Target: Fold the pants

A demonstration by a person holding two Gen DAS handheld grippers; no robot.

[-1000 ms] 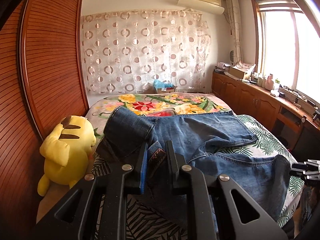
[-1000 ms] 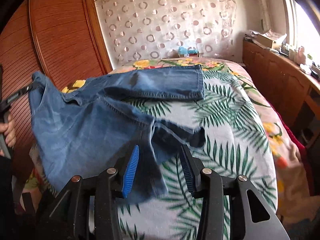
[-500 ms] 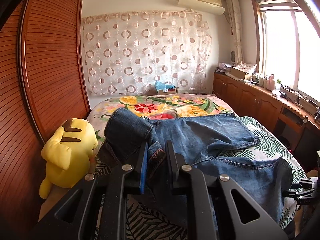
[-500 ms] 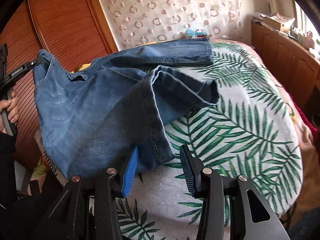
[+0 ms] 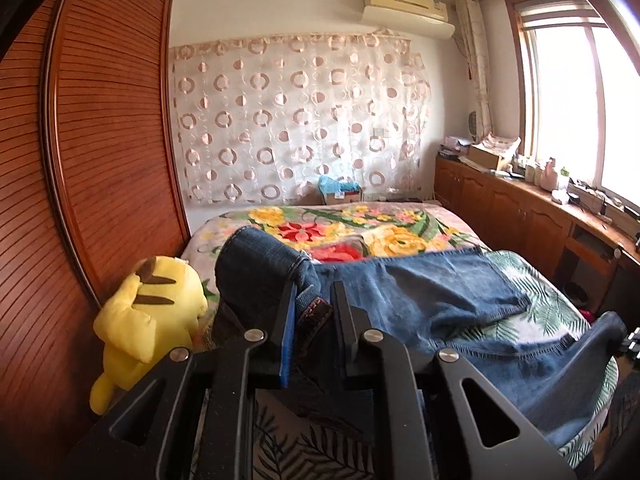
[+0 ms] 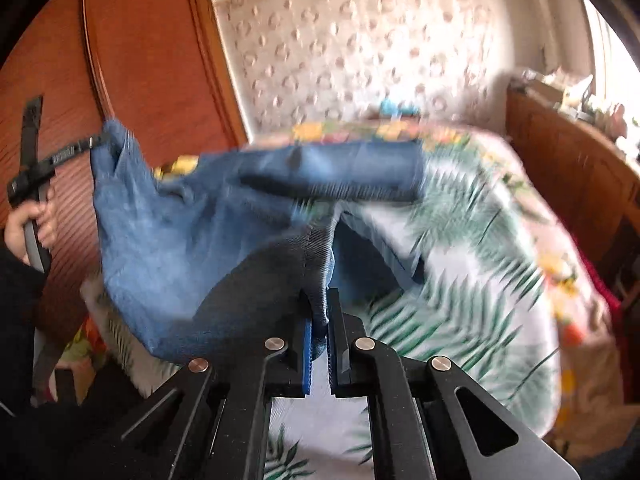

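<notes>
Both tools grip the jeans (image 5: 432, 300): left tool (image 5: 312, 312) pinching the waistband, right tool (image 6: 318, 316) just clamped onto blurred denim above the bed (image 6: 460, 264).

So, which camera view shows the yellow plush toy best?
The left wrist view. There the yellow plush toy is sharp and almost whole, sitting at the bed's left edge against the wooden wardrobe. In the right wrist view, which is blurred, only a small yellow patch shows above the jeans, probably the toy.

No text, label or brand is legible; the white marking on the left gripper (image 6: 96, 142) is too blurred.
</notes>
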